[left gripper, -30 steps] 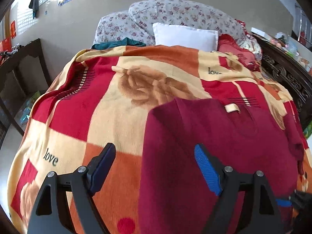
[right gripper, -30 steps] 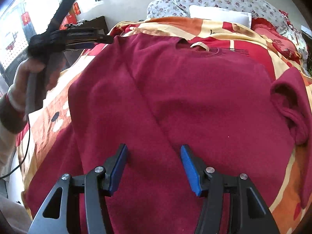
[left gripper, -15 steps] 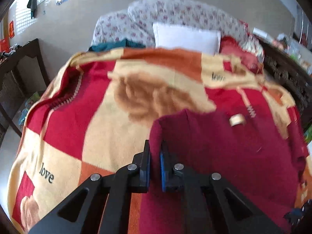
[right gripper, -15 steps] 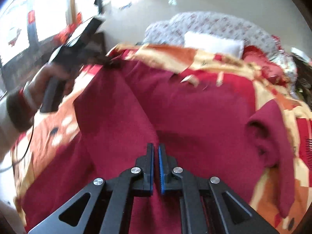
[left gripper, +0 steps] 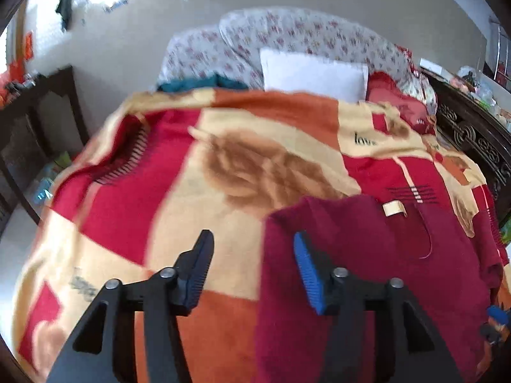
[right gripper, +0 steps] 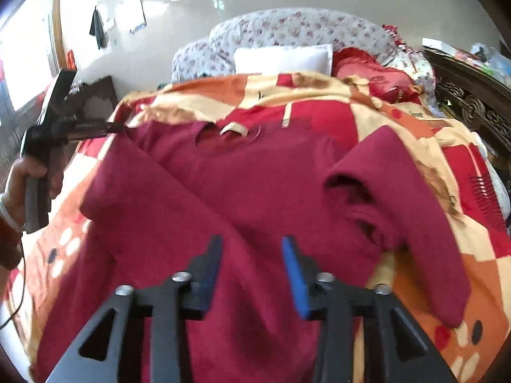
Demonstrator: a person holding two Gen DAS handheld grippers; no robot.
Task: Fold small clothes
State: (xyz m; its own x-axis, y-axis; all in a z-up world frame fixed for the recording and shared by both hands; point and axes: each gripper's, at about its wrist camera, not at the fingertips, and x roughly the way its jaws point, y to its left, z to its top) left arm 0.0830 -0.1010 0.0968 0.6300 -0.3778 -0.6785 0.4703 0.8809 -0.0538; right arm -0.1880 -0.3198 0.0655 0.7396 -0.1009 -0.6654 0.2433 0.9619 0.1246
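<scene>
A dark maroon knit sweater [right gripper: 242, 191] lies face up on the bed's red, orange and cream blanket [left gripper: 198, 191], one sleeve folded across its body. The left gripper [left gripper: 252, 271] and right gripper [right gripper: 250, 274] have just been opening, jaws half apart, nothing between them. The next move likely calls for gripping the other sleeve.

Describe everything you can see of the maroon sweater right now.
The maroon sweater is soft, knit-looking, with a round neckline and a cream label at the collar. It lies spread on the patterned blanket, collar toward the pillows. One sleeve is folded diagonally across the body; the other sleeve lies bunched to the right with its cuff gaping. Neither tool is gripping it: both have just been opening, with nothing between their jaws.
</scene>
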